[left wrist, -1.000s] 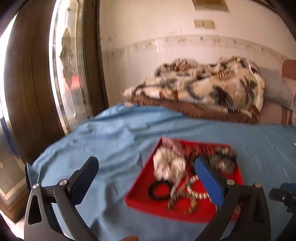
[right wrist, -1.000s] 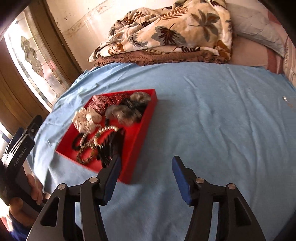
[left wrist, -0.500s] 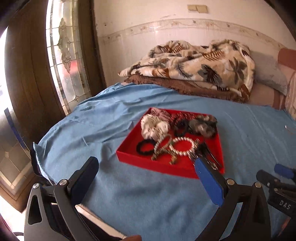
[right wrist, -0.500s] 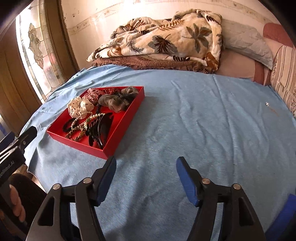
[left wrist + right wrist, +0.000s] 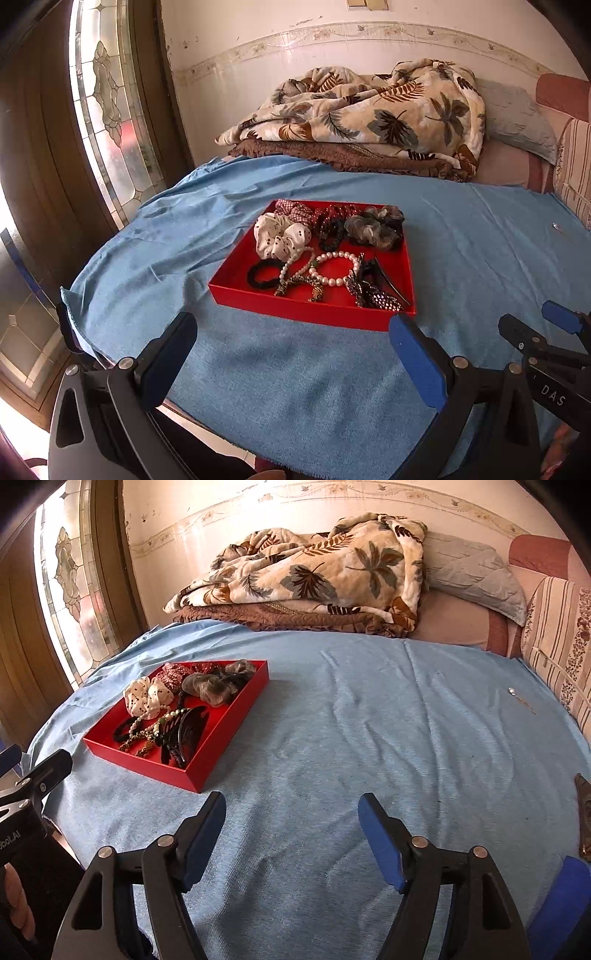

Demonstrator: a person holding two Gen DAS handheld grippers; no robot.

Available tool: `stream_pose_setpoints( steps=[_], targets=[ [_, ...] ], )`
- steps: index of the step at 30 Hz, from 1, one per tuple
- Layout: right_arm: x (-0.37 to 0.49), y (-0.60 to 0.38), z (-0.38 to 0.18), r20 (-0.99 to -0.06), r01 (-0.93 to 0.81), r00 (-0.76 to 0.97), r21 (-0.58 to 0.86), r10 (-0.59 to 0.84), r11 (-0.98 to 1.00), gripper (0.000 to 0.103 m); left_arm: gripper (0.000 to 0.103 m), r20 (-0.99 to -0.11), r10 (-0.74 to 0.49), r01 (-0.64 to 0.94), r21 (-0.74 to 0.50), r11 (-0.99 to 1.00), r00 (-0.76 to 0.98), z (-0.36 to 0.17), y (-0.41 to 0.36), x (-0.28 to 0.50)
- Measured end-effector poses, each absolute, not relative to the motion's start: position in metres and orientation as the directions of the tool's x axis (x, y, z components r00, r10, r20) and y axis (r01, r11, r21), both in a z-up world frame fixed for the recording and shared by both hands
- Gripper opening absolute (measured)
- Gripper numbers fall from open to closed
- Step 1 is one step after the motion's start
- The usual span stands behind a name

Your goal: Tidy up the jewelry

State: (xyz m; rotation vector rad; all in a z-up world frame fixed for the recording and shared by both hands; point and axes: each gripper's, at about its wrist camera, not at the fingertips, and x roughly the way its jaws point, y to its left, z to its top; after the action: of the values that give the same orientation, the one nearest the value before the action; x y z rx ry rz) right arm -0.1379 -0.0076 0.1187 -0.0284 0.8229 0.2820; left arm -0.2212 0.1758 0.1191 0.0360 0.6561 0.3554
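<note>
Jewelry (image 5: 325,258) fills the red tray (image 5: 310,308); both hand-held grippers (image 5: 295,343) (image 5: 291,812) hover short, fingers spread, empty.

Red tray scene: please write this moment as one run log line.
left gripper: open, empty | right gripper: open, empty | red tray: on blue cloth, holds scrunchies, pearl bracelet | nothing grasped

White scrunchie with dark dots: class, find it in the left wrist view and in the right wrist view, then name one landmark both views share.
Left wrist view: white scrunchie just left of centre, in the far-left part of the red tray.
Right wrist view: scrunchie at left of the picture, by the tray's far left side.
Shared landmark: the leaf-print blanket by the wall.
</note>
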Motion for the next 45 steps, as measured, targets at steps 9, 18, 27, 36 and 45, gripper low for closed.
stream_pose_setpoints(
  steps=[9,18,27,36,45],
  targets=[
    [-0.143,-0.001,0.117,-0.728,-0.275,0.649,0.044,0.220,0.960,0.082,0.103,-0.626,0.301,-0.304,0.106,0.947,0.719,0.115,0.179,-0.220],
    [-0.146,0.003,0.117,-0.724,-0.283,0.656,0.023,0.211,0.959,0.084,0.103,-0.643,0.281,-0.298,0.086,0.951,0.712,0.112,0.181,-0.220],
    [-0.146,0.002,0.116,-0.726,-0.277,0.657,0.022,0.206,0.961,0.085,0.103,-0.656,0.265,-0.285,0.078,0.955,0.707,0.110,0.181,-0.218],
    [-0.144,-0.003,0.115,-0.726,-0.264,0.661,0.015,0.192,0.964,0.085,0.103,-0.685,0.216,-0.261,0.039,0.965,0.696,0.105,0.183,-0.216],
    [-0.145,-0.003,0.114,-0.728,-0.269,0.659,0.006,0.188,0.963,0.086,0.103,-0.699,0.201,-0.263,0.019,0.965,0.687,0.102,0.187,-0.216]
  ],
)
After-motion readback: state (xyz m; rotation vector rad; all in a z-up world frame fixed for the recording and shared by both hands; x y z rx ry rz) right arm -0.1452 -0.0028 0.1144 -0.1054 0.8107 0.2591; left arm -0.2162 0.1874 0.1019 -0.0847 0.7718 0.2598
